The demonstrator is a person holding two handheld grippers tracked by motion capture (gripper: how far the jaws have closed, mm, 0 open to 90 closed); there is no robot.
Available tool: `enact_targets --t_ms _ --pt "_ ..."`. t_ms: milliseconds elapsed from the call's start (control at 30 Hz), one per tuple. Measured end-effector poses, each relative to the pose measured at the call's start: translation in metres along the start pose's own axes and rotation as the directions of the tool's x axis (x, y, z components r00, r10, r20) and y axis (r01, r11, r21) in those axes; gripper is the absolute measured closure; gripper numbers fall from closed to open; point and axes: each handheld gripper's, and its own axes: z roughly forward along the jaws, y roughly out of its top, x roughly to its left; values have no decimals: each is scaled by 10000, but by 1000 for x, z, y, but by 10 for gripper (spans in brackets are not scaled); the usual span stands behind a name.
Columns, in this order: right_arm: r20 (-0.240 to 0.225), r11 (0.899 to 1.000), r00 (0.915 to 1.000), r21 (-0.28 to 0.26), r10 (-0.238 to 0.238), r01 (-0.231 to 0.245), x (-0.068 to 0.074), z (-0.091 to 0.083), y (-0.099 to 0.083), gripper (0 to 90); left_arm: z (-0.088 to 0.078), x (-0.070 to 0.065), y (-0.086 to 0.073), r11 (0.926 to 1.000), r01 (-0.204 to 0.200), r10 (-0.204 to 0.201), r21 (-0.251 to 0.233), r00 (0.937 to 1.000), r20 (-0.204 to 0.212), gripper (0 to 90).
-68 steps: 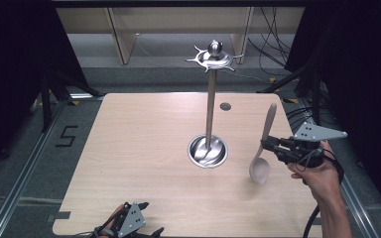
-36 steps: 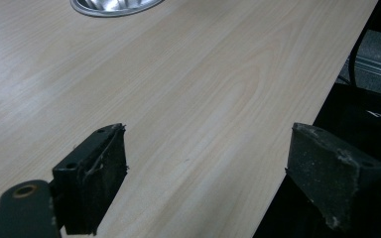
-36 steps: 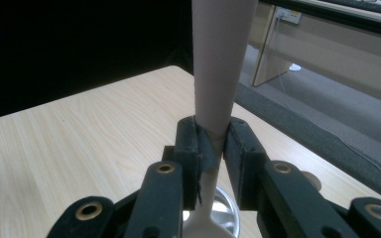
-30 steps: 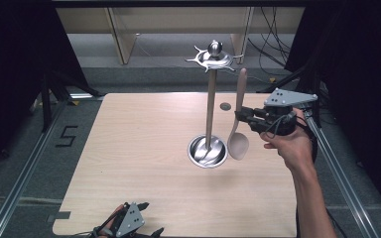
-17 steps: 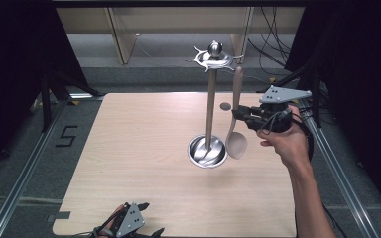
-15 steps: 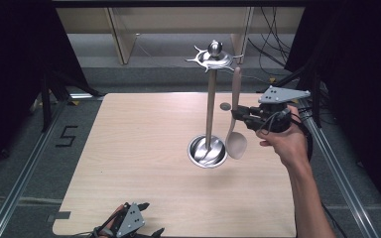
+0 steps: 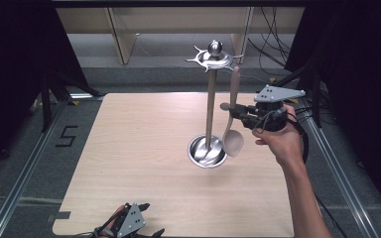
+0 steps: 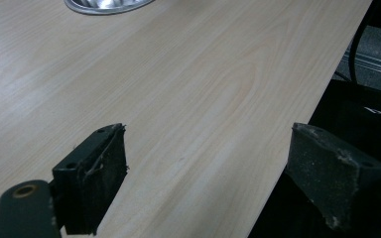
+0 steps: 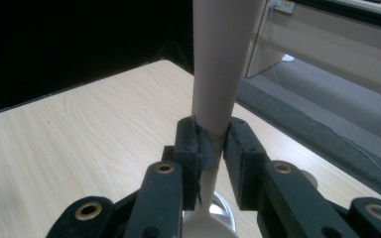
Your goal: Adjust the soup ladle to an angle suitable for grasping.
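A pale beige spoon hangs upright, bowl down, with my right gripper shut on its handle. The handle's top end reaches up beside the hooked crown of a metal utensil stand. In the right gripper view the jaws pinch the spoon handle from both sides. The stand's round base rests mid-table, and the spoon bowl hovers at its right rim. My left gripper lies at the table's front edge, open; its view shows wide-apart jaws over bare wood, with the stand's base at the top.
The wooden table has a small dark hole near its back right, close to the gripper. Metal rails run along both sides on the floor. Shelving and cables lie beyond the back edge.
My right gripper has carried the spoon left and up from the table's right side to the stand, bringing the handle close to the crown. The left gripper has stayed put.
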Motion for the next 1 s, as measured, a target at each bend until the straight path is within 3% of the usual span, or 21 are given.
enact_targets --t_ms 67,100,133,167,200,267,300,333,400,433,533,567,667,700,867,900,1000 --pt "66 9999 9999 108 -134 133 0 0 1 774 0 0 0 10000 5 -5 -4 10000 3 150" --pt "204 9999 9997 68 154 -156 4 1 1 773 0 0 0 10000 1 -1 -1 10000 4 150" --pt "204 9999 9997 68 154 -156 4 1 1 773 0 0 0 10000 0 0 5 10000 1 150" --pt "206 9998 9996 85 -181 179 2 1 1 773 0 0 0 10000 -47 47 20 10000 23 150" --pt "302 9999 9995 -71 -92 94 4 2 0 773 1 -1 0 9999 122 -121 -103 9999 41 150" --pt "161 9999 9998 -16 125 -125 5 3 -1 773 1 -1 0 9999 106 -105 -26 9998 172 150" --pt "149 10000 9999 -73 7 -6 4 3 -1 773 2 -2 -1 9998 129 -126 -157 9998 165 150" --pt "323 9999 9995 -132 -20 25 4 4 -1 772 1 0 0 9999 -91 89 95 9998 183 150" --pt "396 9997 9992 -258 59 -48 5 5 -2 771 0 0 0 9999 -90 88 93 9998 177 150" --pt "130 9996 9997 -184 205 -203 6 5 -2 770 1 -2 0 9999 125 -123 -74 9997 200 150" --pt "128 9986 9995 -429 301 -295 7 6 -3 769 3 -2 -1 9995 210 -205 -243 9996 183 150" --pt "161 9990 9999 -440 52 -44 6 6 -4 769 3 -2 -1 9997 141 -138 -192 9998 121 150" --pt "75 9977 9994 -601 330 -325 7 6 -6 767 1 0 0 9996 -259 260 106 9996 -65 150" --pt "129 9958 9998 -899 170 -158 5 7 -7 760 2 -1 0 9998 -183 183 79 9998 26 150" --pt "50 9947 9997 -1001 247 -241 4 6 -9 745 3 -1 -1 10000 -2 2 60 9999 120 150" --pt "-23 9934 9987 -1026 514 -514 5 6 -11 746 2 0 0 9998 -116 115 157 9999 112 150" --pt "-29 9937 9987 -1002 502 -503 5 6 -11 747 2 -1 -1 10000 -35 35 -41 10000 74 150"
